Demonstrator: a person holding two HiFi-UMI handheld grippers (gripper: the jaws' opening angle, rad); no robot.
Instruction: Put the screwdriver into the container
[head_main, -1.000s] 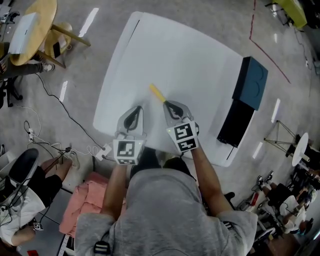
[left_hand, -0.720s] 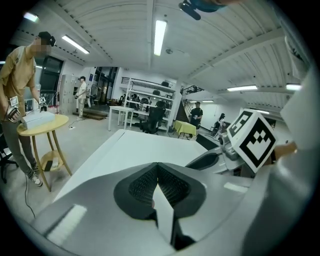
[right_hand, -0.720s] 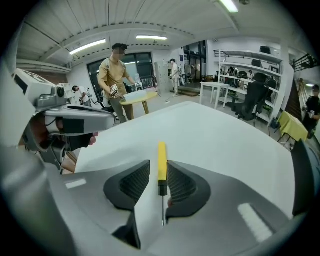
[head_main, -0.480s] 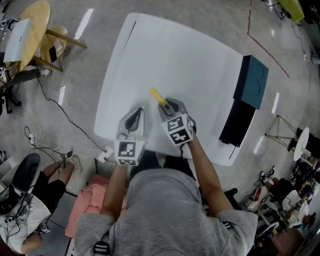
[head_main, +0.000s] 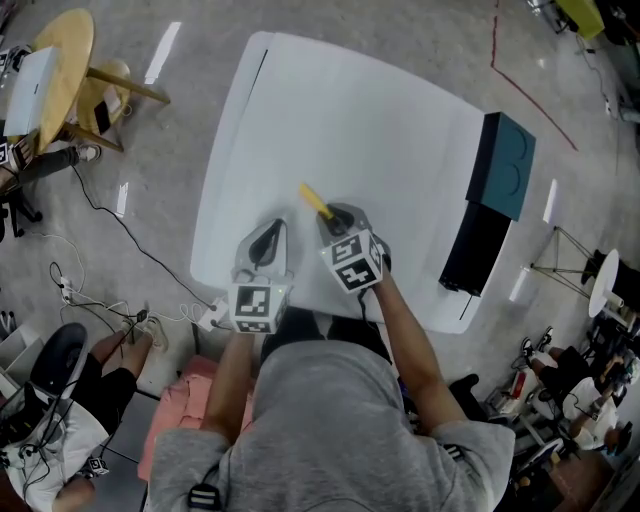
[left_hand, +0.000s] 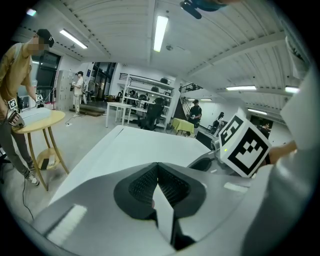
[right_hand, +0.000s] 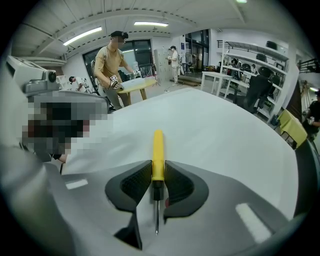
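Right gripper view: right gripper (right_hand: 158, 171) jaws were closing on the yellow screwdriver (right_hand: 158, 149), pads touching its handle, near the table's (head_main: 350, 110) front edge | left gripper (left_hand: 158, 175) was pressed together, empty, just beside | teal box (head_main: 507, 160) lay at the right edge.

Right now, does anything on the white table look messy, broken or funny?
Nothing stands out. The white table is tidy, with no spills. The screwdriver looks whole, and the right gripper has its jaws closing around the yellow handle, just as they should.
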